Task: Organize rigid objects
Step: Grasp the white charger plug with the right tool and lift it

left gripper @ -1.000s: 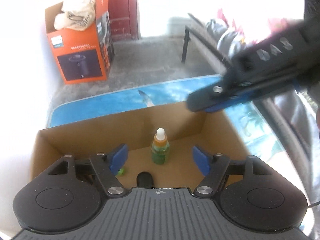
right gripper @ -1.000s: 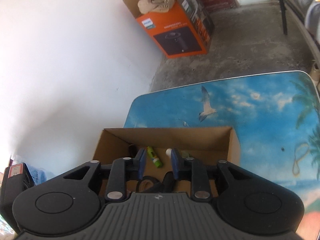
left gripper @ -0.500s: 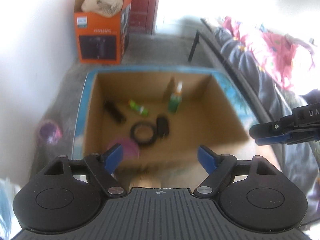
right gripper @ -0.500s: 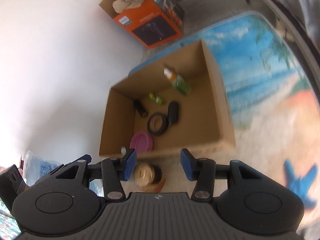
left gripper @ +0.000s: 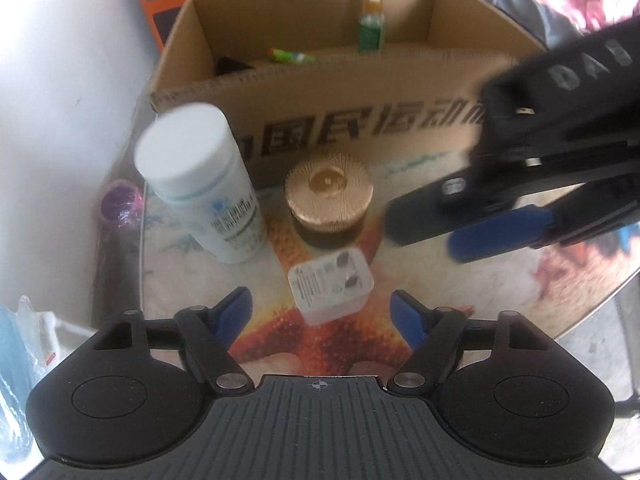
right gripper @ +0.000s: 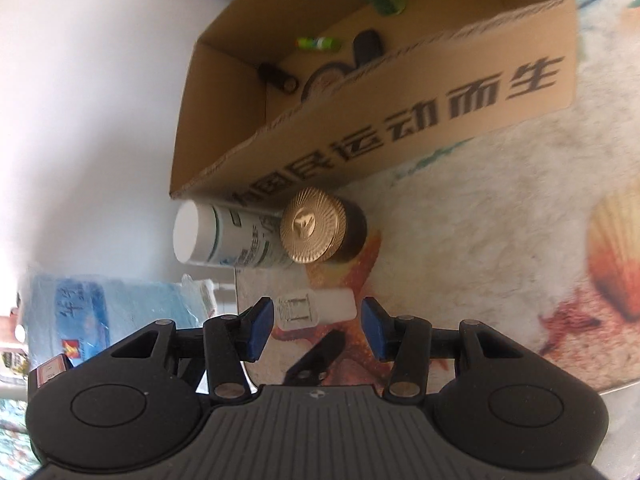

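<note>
Task status: partly done, judged from how the items lie.

Already inside the open brown cardboard box [left gripper: 340, 92], well ahead of both tools: a green dropper bottle with a white tip [left gripper: 371, 20] standing upright near the far wall, a small green and yellow tube [left gripper: 289, 56] lying flat, a black cylinder [right gripper: 278, 78], a black ring [right gripper: 324, 80] and a further black piece [right gripper: 367, 46]. What else the near wall hides cannot be told.

Left on the seaside-print table top [right gripper: 500, 248], outside the box and just before its near wall:
- a white plastic bottle with a white cap [left gripper: 200, 184], ahead and left of the left gripper [left gripper: 322, 312], upright;
- a brown jar with a ribbed gold lid [left gripper: 329, 204], straight ahead, beside the white bottle;
- a small white rectangular block with printed label [left gripper: 331, 286], nearest, lying in line with the gap between the left tool's fingers.

Left gripper: fingers spread wide, holding nothing.

Right gripper [right gripper: 318, 326]: fingers apart, empty, the white block just ahead of its gap. In the left view it hangs above the table to the right, its tips pointing toward the jar.

Assessment: three items remain to be boxed; the white block is the closest to either tool.
</note>
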`<state>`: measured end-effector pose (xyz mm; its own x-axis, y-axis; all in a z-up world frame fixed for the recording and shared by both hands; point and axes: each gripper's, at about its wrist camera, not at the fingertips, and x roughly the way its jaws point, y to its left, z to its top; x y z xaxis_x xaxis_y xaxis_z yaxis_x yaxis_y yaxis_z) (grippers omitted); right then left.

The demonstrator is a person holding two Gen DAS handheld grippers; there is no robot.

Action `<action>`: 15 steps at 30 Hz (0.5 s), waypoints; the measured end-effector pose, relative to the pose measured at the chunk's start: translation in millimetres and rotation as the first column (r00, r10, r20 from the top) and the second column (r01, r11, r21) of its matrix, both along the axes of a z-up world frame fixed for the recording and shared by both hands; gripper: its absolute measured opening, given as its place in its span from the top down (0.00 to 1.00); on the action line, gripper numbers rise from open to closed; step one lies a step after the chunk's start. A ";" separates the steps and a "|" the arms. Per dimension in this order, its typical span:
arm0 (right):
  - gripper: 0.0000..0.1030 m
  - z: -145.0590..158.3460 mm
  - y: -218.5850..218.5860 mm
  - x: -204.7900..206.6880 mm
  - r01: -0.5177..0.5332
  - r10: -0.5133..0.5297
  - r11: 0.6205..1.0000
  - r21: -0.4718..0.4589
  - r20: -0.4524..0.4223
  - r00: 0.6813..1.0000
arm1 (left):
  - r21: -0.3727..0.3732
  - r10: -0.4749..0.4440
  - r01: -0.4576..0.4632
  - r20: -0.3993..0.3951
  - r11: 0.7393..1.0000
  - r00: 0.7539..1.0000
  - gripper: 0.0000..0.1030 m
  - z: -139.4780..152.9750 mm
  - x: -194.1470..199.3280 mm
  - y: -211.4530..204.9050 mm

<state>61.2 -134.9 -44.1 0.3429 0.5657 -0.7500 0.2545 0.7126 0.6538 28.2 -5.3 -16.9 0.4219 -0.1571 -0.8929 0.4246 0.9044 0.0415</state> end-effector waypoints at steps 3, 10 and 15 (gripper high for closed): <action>0.50 -5.1 17.6 3.0 -0.041 0.042 0.998 -0.046 0.012 0.999 | 0.014 -0.012 0.012 0.022 1.000 1.000 0.33 -12.9 -2.8 -1.0; 0.51 -17.4 40.1 12.4 -0.070 0.070 0.993 -0.094 0.003 0.998 | -0.032 0.002 -0.002 0.020 0.999 1.000 0.43 -29.6 -2.4 7.3; 0.51 -20.2 45.2 15.5 -0.066 0.067 0.992 -0.109 -0.002 0.998 | -0.056 0.000 0.002 0.034 0.998 0.999 0.47 -31.4 -2.2 8.5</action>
<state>76.7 -89.7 -64.4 0.3086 0.5023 -0.8078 0.2032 0.7948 0.5718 26.0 3.2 -48.3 0.4514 -0.2073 -0.8679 0.4246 0.9054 0.0046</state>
